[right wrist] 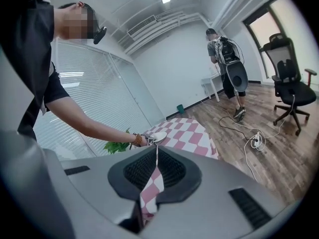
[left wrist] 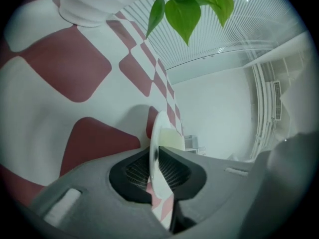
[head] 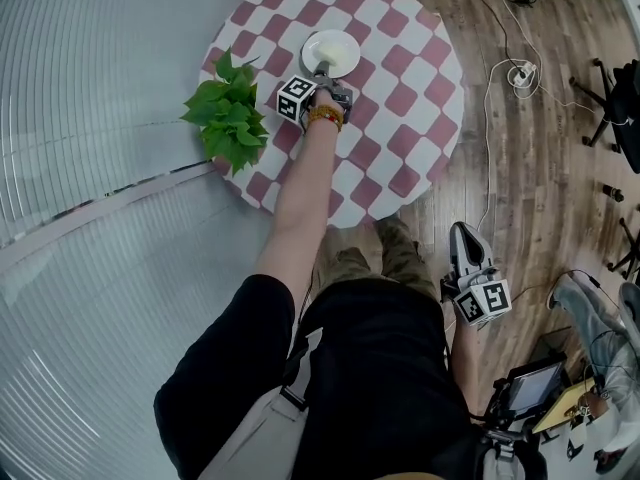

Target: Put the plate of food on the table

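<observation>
A white plate (head: 331, 53) with pale yellowish food lies on the round table (head: 400, 118), which has a red and white checked cloth. My left gripper (head: 322, 78) reaches across the table and is shut on the plate's near rim. In the left gripper view the plate (left wrist: 158, 153) stands edge-on between the pads, with the food (left wrist: 169, 138) on its far side. My right gripper (head: 464, 238) hangs low beside the person's hip, off the table, shut with nothing in it. In the right gripper view, the plate (right wrist: 158, 135) shows far off.
A leafy green plant (head: 228, 113) in a white pot (left wrist: 99, 1) stands at the table's left edge, close to the plate. A power strip (head: 520, 73) and cables lie on the wooden floor. An office chair (right wrist: 289, 83) and a standing person (right wrist: 227, 68) are at the right.
</observation>
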Demonstrator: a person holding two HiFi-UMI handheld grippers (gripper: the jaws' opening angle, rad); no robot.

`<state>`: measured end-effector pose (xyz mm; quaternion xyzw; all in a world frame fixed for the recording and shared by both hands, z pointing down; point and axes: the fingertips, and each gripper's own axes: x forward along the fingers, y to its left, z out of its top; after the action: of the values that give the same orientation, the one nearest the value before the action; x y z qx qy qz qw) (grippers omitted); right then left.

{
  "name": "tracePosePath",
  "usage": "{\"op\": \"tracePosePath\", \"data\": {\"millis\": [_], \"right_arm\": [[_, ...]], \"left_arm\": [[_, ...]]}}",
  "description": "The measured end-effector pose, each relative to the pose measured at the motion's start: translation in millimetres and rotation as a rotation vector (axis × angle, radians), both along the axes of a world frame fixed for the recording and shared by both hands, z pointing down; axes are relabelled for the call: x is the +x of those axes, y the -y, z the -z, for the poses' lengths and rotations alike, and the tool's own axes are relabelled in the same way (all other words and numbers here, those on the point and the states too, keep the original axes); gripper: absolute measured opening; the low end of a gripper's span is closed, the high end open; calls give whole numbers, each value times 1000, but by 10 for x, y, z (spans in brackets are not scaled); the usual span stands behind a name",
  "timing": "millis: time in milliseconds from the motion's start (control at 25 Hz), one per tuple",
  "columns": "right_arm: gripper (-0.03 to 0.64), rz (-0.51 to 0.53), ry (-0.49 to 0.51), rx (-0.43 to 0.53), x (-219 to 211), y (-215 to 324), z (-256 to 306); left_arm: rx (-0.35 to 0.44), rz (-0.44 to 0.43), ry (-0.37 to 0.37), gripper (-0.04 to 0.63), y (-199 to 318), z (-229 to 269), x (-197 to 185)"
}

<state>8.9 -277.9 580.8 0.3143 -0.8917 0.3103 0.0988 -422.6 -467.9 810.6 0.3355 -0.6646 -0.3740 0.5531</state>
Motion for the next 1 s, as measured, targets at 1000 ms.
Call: {"op": "tracePosePath", "data": {"millis": [1000], "right_arm": [[15,-55,43,22,19,-85,44]], "left_arm": [[-223,-116,-62,138,-269,-14,360]]}}
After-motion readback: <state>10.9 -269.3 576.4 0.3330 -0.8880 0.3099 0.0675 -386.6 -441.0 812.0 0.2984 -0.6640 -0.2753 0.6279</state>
